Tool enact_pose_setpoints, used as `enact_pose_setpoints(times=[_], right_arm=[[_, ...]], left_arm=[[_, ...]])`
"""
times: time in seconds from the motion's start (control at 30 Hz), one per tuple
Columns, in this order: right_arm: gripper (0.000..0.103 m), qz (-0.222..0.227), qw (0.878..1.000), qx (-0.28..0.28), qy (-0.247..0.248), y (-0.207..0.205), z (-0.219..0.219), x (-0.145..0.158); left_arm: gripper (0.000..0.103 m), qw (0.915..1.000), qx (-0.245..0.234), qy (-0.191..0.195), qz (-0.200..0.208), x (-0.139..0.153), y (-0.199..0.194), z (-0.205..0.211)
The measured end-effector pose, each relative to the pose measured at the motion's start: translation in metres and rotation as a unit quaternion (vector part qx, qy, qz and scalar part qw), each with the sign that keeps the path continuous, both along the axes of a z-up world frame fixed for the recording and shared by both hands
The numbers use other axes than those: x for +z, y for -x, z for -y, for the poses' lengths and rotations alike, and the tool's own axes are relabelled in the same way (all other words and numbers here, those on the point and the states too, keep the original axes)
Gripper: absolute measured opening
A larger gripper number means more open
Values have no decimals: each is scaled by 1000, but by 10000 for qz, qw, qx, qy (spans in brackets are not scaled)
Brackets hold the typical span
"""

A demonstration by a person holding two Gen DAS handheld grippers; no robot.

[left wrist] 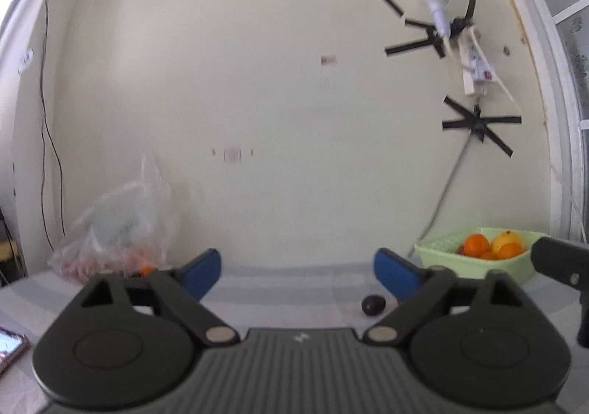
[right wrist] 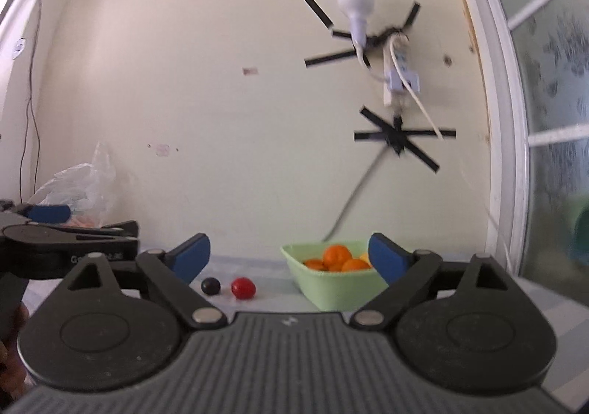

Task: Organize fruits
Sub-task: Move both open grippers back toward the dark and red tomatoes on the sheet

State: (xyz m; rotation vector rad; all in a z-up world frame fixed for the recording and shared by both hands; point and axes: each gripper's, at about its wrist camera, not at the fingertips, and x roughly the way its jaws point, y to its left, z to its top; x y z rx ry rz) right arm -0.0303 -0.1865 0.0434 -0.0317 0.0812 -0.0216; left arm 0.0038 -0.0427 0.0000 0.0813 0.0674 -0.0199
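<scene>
Both grippers hang level over the desk [right wrist: 265, 294], and nothing is in either one: the left gripper [left wrist: 297, 272] has its blue pads spread wide with bare cloth between them, and the right gripper [right wrist: 289, 257] stands just as wide apart and empty. Take the green basket [right wrist: 333, 290] as the landmark. Just to its left on the desk sit a red fruit [right wrist: 243, 288] and, one step further left, a dark fruit [right wrist: 210, 286], both loose and apart from each other. Inside the basket, oranges [right wrist: 338, 255] are heaped with something yellow behind them. My read is that the loose pair comes next. They look small and round, so come down straight over one, close gently on its middle and keep the other clear, or it may roll. Far left of the basket, a clear plastic bag [left wrist: 121, 226] slumps against the wall with orange bits inside. Behind it all stands a cream wall [right wrist: 221, 101] with a bulb [right wrist: 355, 3] and cable fixed by black tape, and a window frame to the right.
</scene>
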Motion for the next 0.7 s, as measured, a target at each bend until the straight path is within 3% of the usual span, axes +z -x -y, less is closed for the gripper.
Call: enact_pose_setpoints(times=[0.1, 0.37, 0.7], right_arm=[[100, 99, 9999, -33, -48, 1, 4, 1], [103, 232, 9997, -49, -102, 5, 6, 2], [103, 240, 9996, -50, -156, 5, 7, 2]], left_arm=[[103, 9998, -42, -110, 171, 0, 7, 4], [103, 9995, 62, 293, 47, 1, 4, -9], [103, 9993, 77, 274, 248, -1, 11, -11]])
